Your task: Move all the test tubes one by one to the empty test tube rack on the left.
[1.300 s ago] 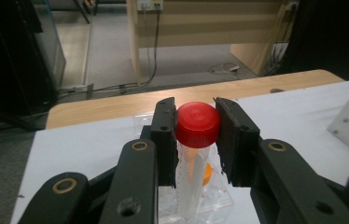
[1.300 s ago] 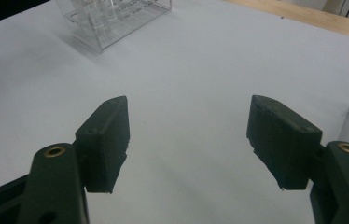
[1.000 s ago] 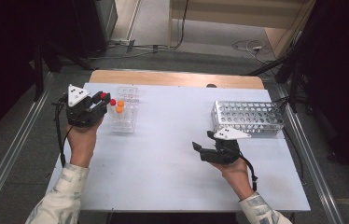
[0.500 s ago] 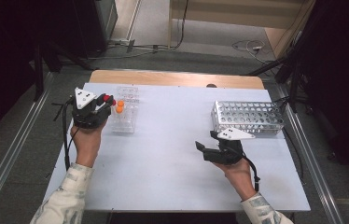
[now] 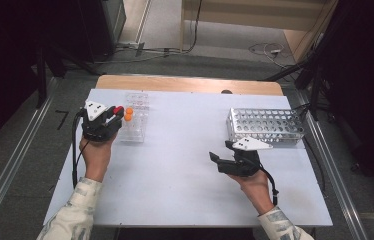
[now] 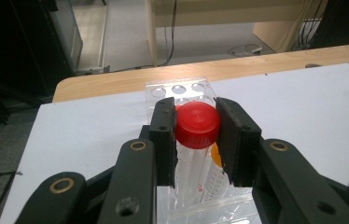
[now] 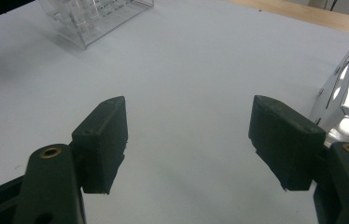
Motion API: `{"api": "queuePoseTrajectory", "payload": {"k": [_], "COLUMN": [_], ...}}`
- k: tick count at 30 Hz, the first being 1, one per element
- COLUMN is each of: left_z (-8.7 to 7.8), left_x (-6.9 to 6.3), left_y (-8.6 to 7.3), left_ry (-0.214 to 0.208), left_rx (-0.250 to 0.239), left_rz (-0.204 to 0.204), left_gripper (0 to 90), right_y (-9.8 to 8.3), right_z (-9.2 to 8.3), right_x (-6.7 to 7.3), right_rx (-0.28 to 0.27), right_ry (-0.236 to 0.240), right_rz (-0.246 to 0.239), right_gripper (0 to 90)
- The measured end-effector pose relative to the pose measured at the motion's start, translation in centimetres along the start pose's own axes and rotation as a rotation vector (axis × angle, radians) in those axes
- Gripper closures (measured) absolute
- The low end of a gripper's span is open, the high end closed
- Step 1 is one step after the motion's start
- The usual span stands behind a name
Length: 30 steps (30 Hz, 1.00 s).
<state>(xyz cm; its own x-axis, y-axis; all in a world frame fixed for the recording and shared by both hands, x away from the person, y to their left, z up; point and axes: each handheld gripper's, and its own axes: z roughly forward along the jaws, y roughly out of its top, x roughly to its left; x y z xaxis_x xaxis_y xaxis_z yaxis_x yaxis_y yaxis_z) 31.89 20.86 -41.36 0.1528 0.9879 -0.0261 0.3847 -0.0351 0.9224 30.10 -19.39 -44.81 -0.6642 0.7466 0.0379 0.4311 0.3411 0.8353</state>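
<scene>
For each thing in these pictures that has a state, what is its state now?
Red-capped clear plastic tube: upright, capped, gripped at the cap, lower end in the rack.
Clear plastic rack: holds an orange-capped tube.
Perforated metal rack: no tubes visible.
Left gripper: shut on the red cap.
Right gripper: open, holding nothing.
</scene>
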Motion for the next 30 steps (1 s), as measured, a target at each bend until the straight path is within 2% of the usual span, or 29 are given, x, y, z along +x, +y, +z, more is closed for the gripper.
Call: {"api": "queuePoseTrajectory", "payload": {"k": [8,14,21,26,30], "left_z": [0.1,-0.3,-1.2,-2.0,-2.5], "left_x": [0.0,0.1,0.0,-0.4,-0.8], "left_y": [-0.2,-0.2,0.0,0.1,0.2], "left_ry": [0.002,-0.012,-0.068,-0.097,-0.106], "left_rx": [0.0,-0.009,-0.01,-0.007,-0.014], "left_rz": [-0.009,-0.024,-0.07,-0.074,-0.073], "left_gripper": [65.5,60.2,41.7,28.9,24.6], "right_y": [0.0,-0.1,0.0,-0.1,-0.1], "right_z": [-0.1,0.0,-0.1,-0.1,-0.1], "right_x": [-0.1,-0.1,-0.2,-0.2,-0.2], "right_rx": [-0.001,0.002,0.0,0.0,0.0], "right_ry": [-0.002,-0.004,-0.008,-0.01,-0.009], "right_rz": [0.001,0.001,0.002,0.002,0.001], "right_gripper": [26.4,26.3,26.3,26.3,26.3]}}
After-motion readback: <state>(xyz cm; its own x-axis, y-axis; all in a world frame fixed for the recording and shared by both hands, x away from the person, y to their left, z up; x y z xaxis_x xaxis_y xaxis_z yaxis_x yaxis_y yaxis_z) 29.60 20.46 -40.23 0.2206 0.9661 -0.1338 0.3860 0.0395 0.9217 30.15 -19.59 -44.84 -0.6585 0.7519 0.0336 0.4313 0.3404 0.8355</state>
